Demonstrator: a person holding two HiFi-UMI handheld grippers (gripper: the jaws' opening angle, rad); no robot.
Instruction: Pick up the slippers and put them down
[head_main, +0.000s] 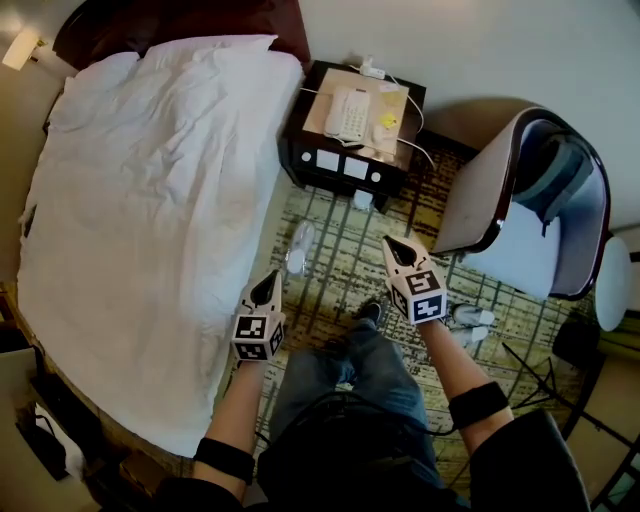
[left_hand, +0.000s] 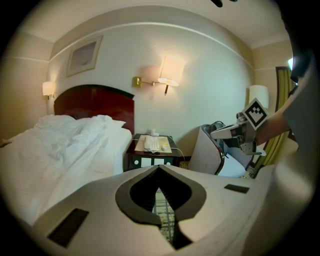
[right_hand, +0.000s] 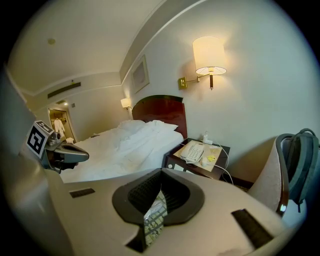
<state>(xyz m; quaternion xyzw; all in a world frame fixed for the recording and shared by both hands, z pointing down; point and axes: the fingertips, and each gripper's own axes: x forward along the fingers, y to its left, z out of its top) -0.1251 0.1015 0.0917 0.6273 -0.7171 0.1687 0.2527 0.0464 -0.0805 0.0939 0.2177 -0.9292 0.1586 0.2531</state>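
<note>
Hotel rm, white bed (head_main: 150, 200), nightstand (head_main: 296, 130) w/ phone (head_main: 347, 113), wall lamp (left_hand: 168, 80), patterned carpet (head_main: 340, 270)

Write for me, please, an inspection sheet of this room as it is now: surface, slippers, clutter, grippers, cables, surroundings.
Surface: patterned carpet between the bed and the chair.
Job's things: one pale slipper lies on the carpet by the bed's edge; two pale things near the chair look like slippers too. None is held.
Clutter: telephone on the nightstand; backpack in the chair.
Grippers: left gripper and right gripper are both shut and empty, above the carpet.
Cables: a white cable runs over the nightstand's far edge.
Surroundings: bed with white cover; lit wall lamp.
</note>
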